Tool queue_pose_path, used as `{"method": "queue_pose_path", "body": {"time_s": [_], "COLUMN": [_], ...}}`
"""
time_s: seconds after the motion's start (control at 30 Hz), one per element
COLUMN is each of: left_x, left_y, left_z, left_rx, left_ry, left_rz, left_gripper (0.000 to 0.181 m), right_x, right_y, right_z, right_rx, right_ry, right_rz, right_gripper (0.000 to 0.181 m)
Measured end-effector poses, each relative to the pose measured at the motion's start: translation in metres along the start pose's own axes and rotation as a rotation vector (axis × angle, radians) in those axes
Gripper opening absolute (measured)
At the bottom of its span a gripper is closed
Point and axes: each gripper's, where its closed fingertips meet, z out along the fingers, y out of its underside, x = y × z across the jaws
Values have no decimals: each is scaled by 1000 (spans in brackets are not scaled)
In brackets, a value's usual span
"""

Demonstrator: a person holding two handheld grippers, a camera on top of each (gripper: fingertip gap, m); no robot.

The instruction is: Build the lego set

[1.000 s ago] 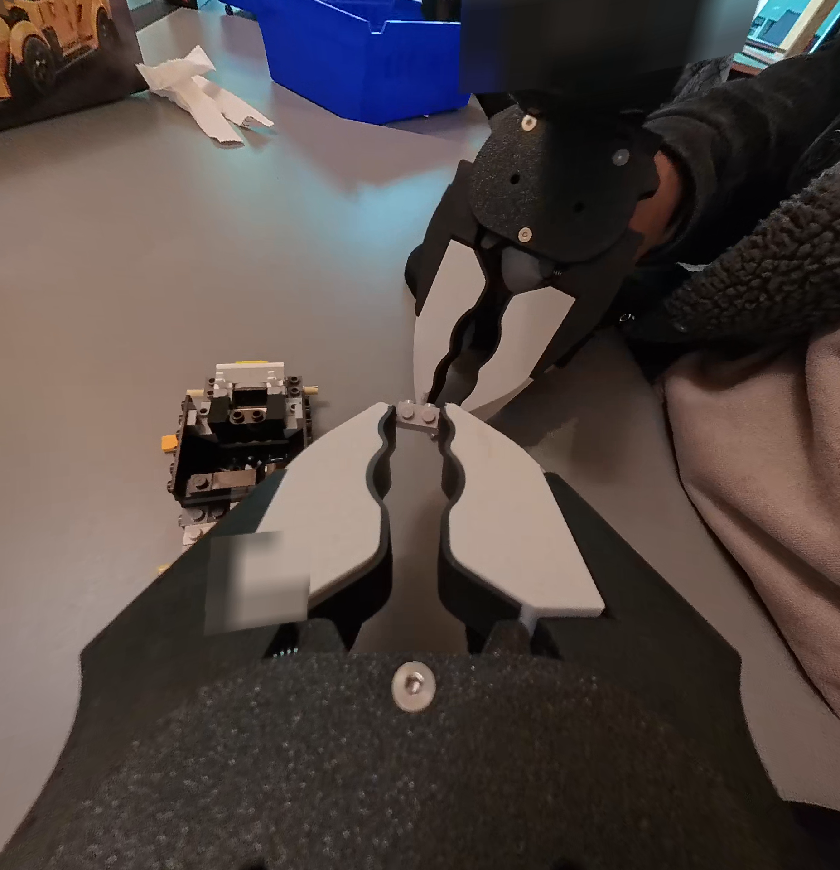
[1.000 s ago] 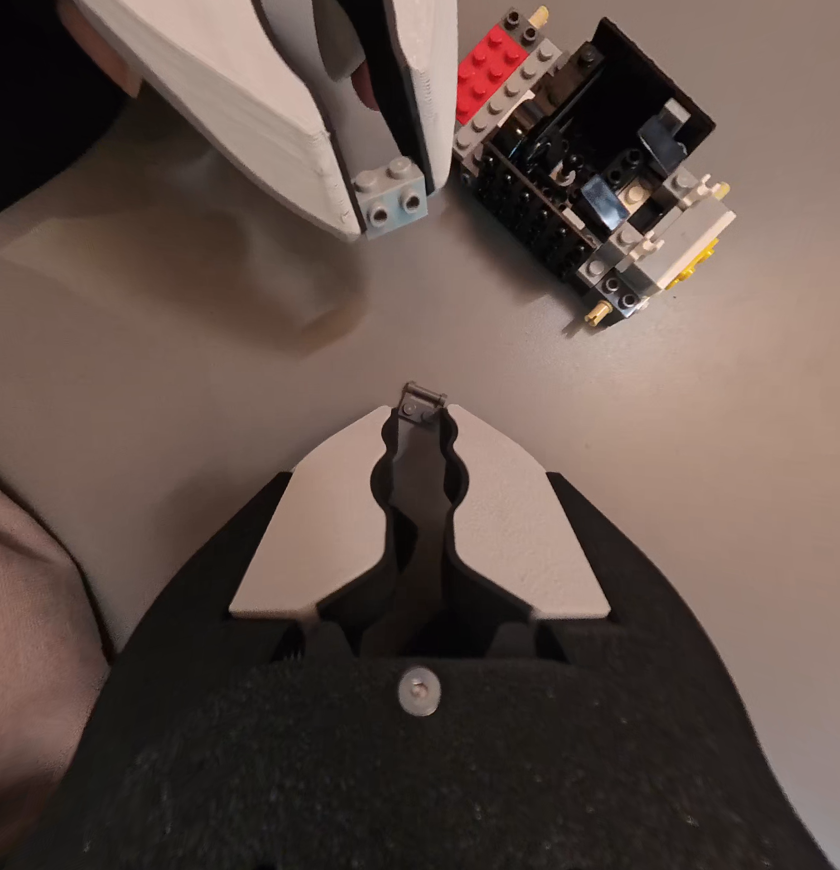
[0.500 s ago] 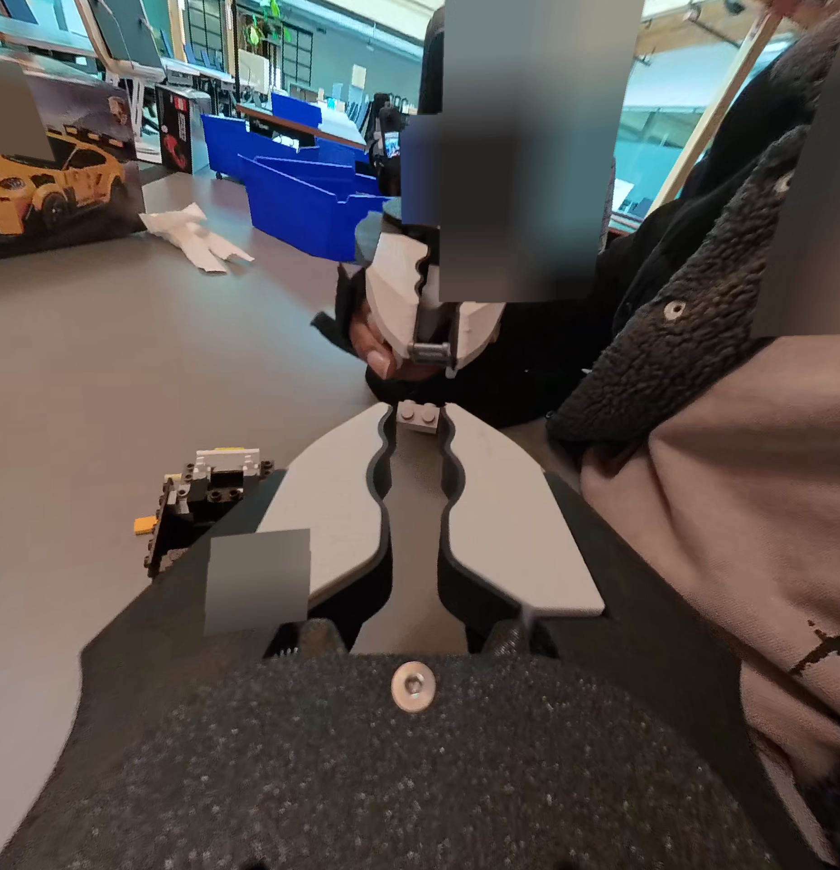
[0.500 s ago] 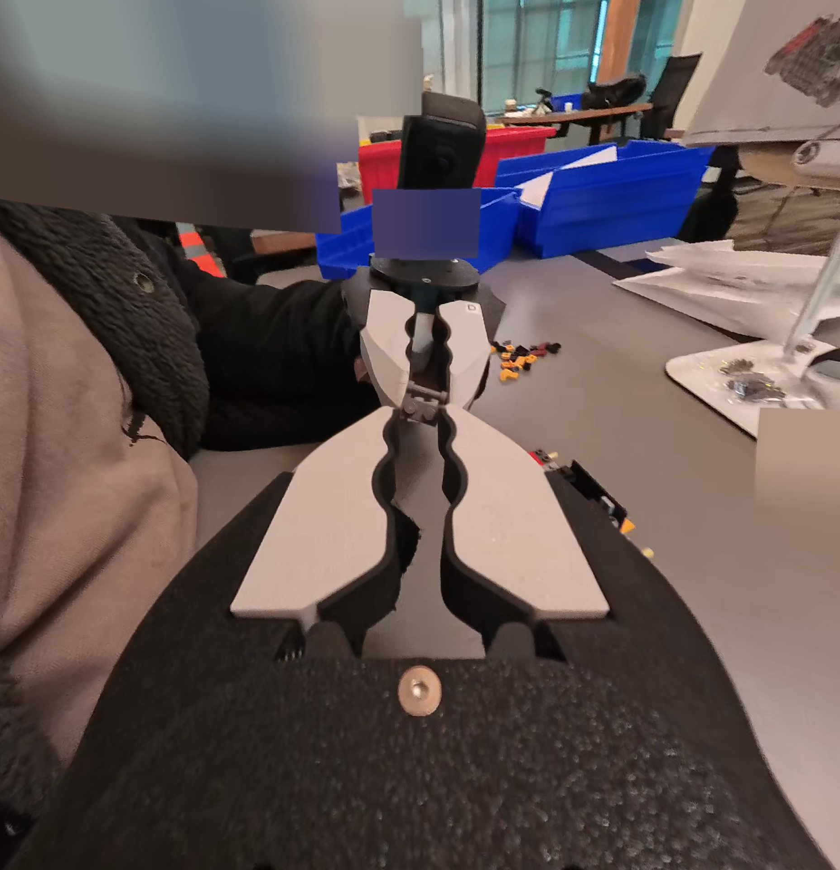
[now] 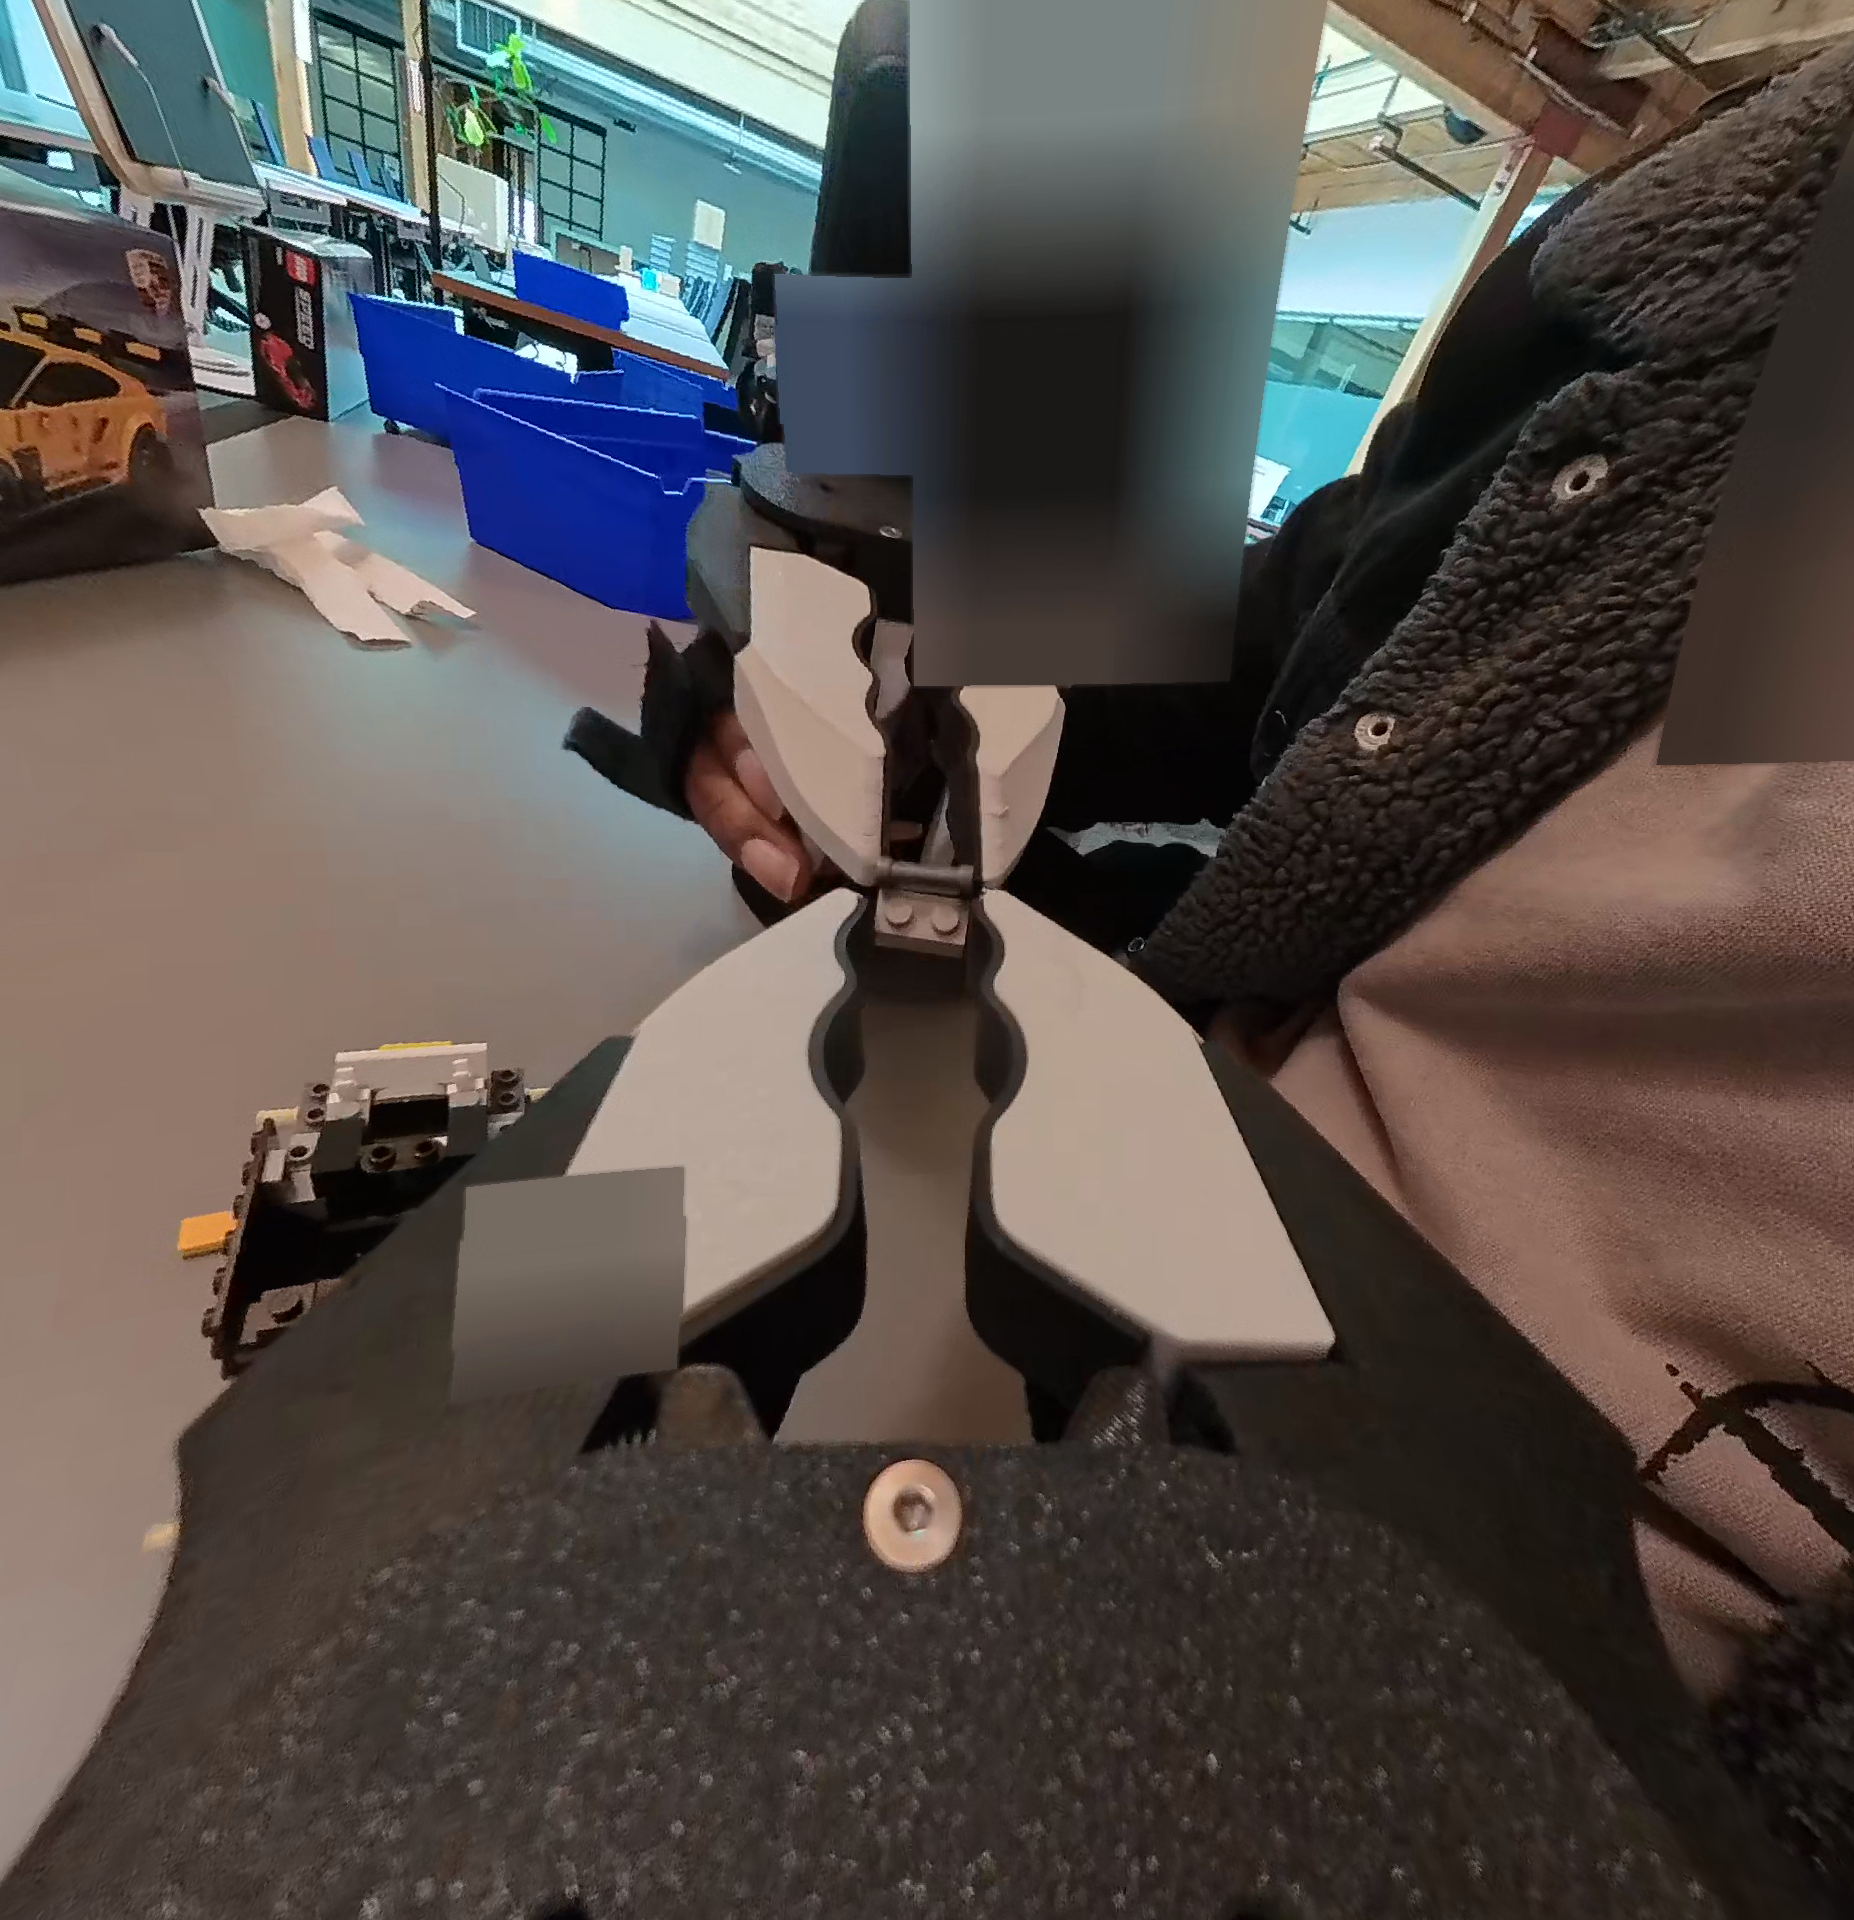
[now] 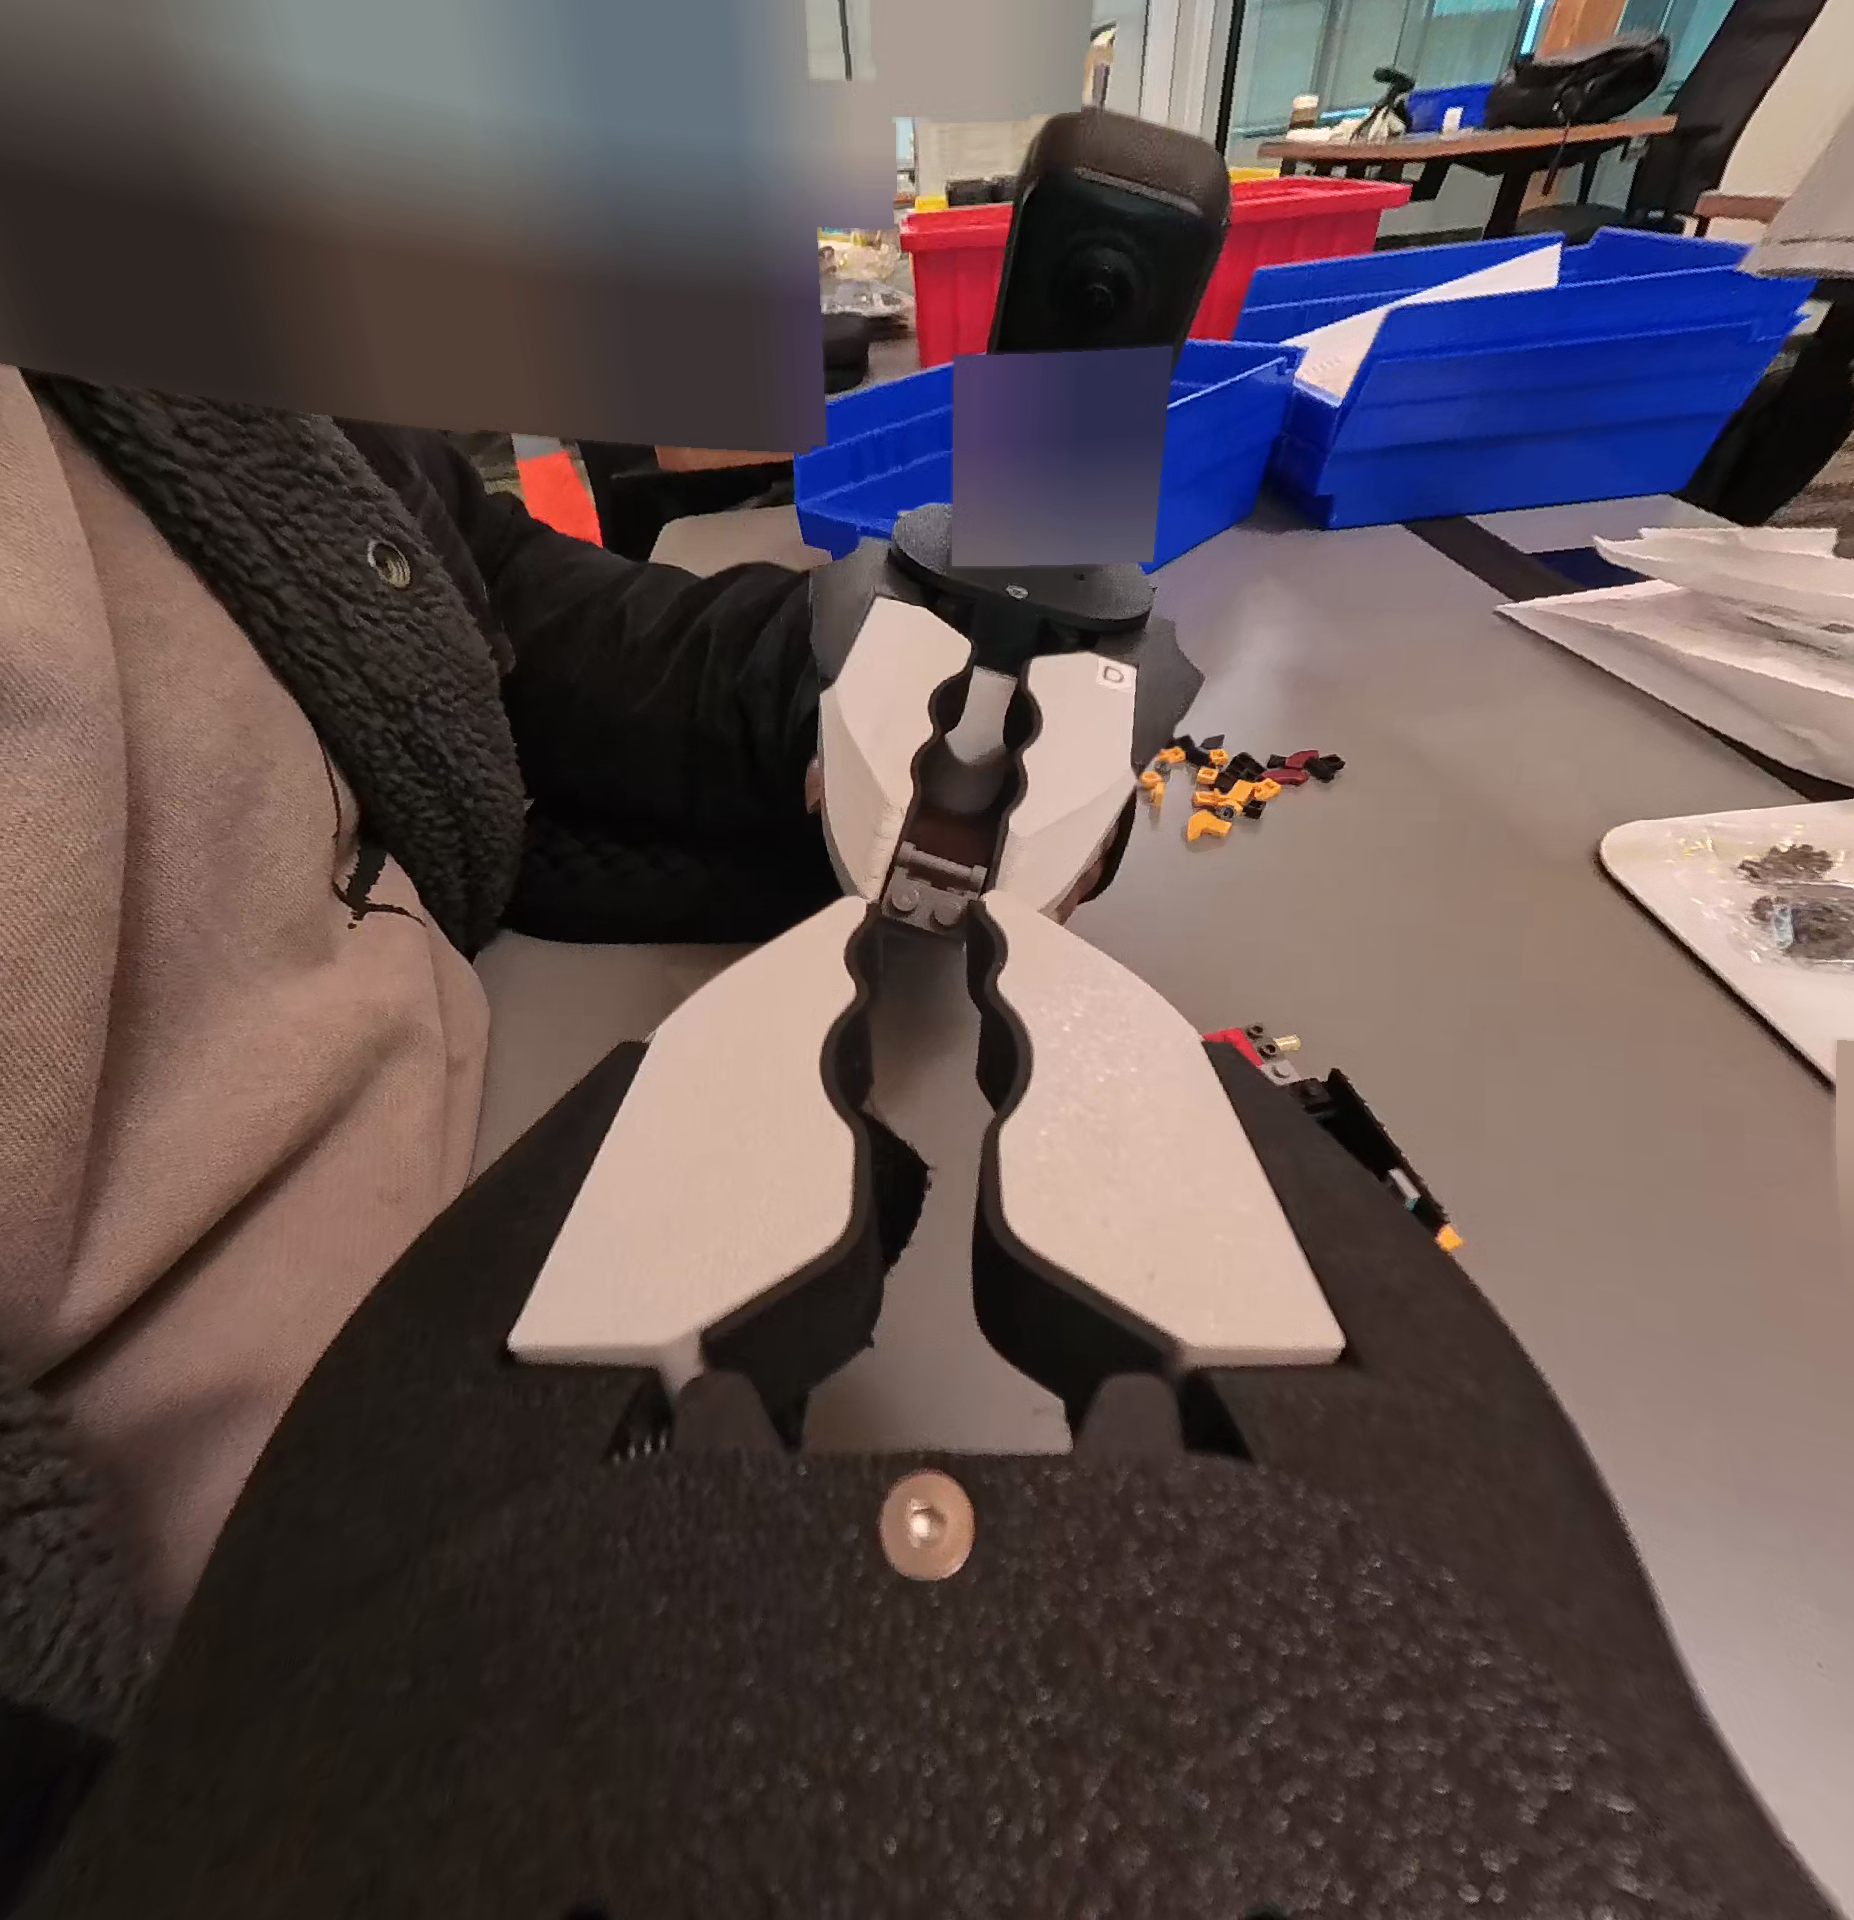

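Note:
My left gripper [image 5: 921,914] is shut on a light grey 1x2 brick [image 5: 921,923]. My right gripper [image 6: 928,916] is shut on a small dark grey plate with a bar [image 6: 928,914]. The two grippers face each other tip to tip above the table, in front of the person's chest, and the two pieces touch. The right gripper [image 5: 928,868] shows opposite in the left wrist view, the left gripper [image 6: 938,862] opposite in the right wrist view. The partly built black and grey car body [image 5: 362,1143] sits on the table, half hidden behind each gripper's body [image 6: 1349,1132].
Blue bins [image 5: 590,499], a set box showing a yellow car [image 5: 61,416] and crumpled white paper [image 5: 320,561] lie at the back. Loose small orange and black pieces [image 6: 1235,779], instruction sheets [image 6: 1733,644], a white tray with bagged parts [image 6: 1785,904] and a red bin [image 6: 1297,239] are on the table. Left and right tips are no more than a few centimetres apart.
Both grippers rose from just above the table and tilted up to face each other. The gap between the brick and the dark plate closed and they now touch.

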Motion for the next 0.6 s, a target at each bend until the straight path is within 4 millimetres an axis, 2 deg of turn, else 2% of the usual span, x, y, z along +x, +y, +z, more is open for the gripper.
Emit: {"method": "queue_pose_path", "body": {"time_s": [0.33, 0.6], "left_x": [3, 10], "left_y": [-7, -22], "left_z": [0, -2], "left_rx": [55, 182], "left_ry": [21, 106], "left_rz": [-38, -150], "left_gripper": [16, 16], "right_x": [-1, -3], "right_y": [-5, -21], "right_z": [-1, -2], "right_rx": [-39, 5], "right_ry": [16, 14], "right_rz": [-48, -88], "right_gripper": [16, 15]}}
